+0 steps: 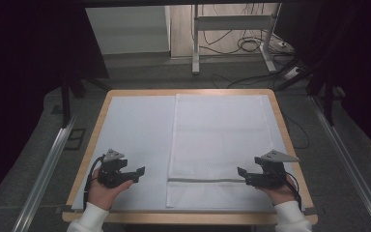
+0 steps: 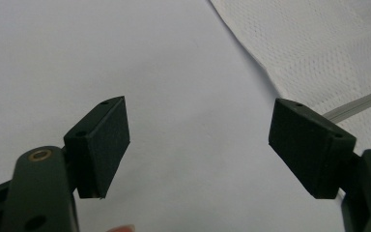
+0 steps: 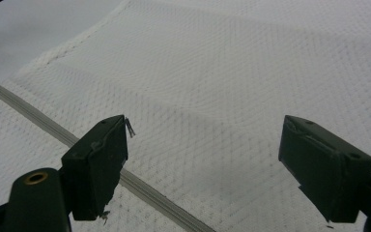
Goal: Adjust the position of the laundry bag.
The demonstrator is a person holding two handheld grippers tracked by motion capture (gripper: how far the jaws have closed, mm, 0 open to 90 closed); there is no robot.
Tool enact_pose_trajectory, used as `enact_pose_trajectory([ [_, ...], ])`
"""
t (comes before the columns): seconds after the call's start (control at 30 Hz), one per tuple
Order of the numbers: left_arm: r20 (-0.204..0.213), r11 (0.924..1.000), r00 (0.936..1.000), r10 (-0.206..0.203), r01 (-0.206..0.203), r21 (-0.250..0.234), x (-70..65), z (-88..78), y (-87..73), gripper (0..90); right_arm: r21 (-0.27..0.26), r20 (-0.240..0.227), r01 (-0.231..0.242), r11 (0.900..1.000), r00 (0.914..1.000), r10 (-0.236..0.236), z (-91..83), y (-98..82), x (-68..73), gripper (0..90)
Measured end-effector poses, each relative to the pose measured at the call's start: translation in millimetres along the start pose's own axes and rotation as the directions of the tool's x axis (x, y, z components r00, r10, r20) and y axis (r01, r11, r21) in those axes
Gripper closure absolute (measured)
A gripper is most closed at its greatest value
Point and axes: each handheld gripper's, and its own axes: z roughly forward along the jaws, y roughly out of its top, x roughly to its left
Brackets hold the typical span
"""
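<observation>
Dark walls and a grey floor with cables sit behind a wooden table (image 1: 92,145) with a pale blue sheet (image 1: 135,130) spread over it. On the right half of that sheet lies a big white mesh bag (image 1: 217,140), flat and smooth, with a grey zipper strip (image 1: 205,180) running across it near the person's edge. The left gripper (image 1: 136,173) hangs over the bare blue sheet, just beside the bag's left edge and not touching it. Its jaws stand wide apart with nothing between them. The right gripper (image 1: 244,175) hangs at the bag's right side, close to the end of the zipper strip, and its jaws are wide apart and hold nothing too. It looks like the very start: both tools are getting ready to grab the bag. Next, each one likely has to come down onto the cloth near the zipper strip and pinch it, taking care to catch the thin mesh and not the sheet under it.
</observation>
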Motion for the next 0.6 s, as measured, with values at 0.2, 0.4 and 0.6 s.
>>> enact_pose_trajectory([
  [0.2, 0.003, 1.0000, 1.0000, 0.009, -0.009, 0.003, -5.6, 3.8, 4.5, 21.7, -0.003, 0.002, 0.002, 1.000, 1.0000, -0.002, -1.0, -0.5, 0.5, 17.6],
  [0.4, 0.005, 0.9998, 1.0000, -0.003, 0.003, 0.020, -10.8, 9.9, 3.8, 20.2, 0.009, 0.001, 0.006, 1.000, 1.0000, -0.006, 0.4, -1.8, 0.1, 18.1],
  [0.6, 0.011, 0.9998, 0.9999, -0.003, 0.002, 0.017, -15.9, 10.0, 6.9, 21.0, 0.002, 0.000, 0.001, 1.000, 1.0000, -0.001, -1.1, -1.4, -0.4, 18.2],
])
